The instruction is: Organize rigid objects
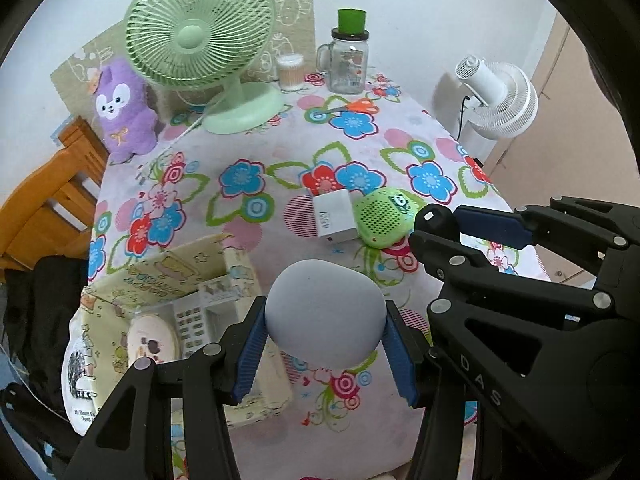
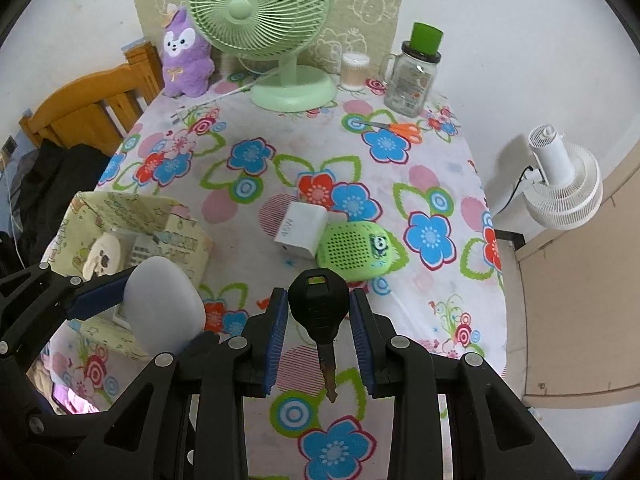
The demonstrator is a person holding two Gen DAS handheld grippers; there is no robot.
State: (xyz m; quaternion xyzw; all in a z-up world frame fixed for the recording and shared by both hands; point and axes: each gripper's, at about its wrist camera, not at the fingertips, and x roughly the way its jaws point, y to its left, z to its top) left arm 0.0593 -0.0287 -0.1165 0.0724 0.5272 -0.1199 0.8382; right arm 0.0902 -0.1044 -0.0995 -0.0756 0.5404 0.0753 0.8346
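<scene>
My left gripper (image 1: pixel 326 340) is shut on a smooth grey rounded object (image 1: pixel 325 312), held in the air above the flowered table; the same grey object (image 2: pixel 162 306) shows at the left of the right wrist view. My right gripper (image 2: pixel 319 320) is shut on the black head of a car key (image 2: pixel 319 300), whose metal blade hangs down between the blue pads. On the table ahead lie a white charger block (image 1: pixel 334 216) and a green perforated speaker (image 1: pixel 384 216), touching each other. A pale patterned box (image 1: pixel 180 300) at the left holds a remote and a round item.
At the back stand a green desk fan (image 1: pixel 200 44), a purple plush (image 1: pixel 124 108), a cotton-swab jar (image 1: pixel 291 72) and a glass mug jar with green lid (image 1: pixel 348 60). Orange scissors (image 1: pixel 356 106) lie near them. A white fan (image 1: pixel 500 96) stands off the table's right edge; wooden chair (image 1: pixel 48 208) left.
</scene>
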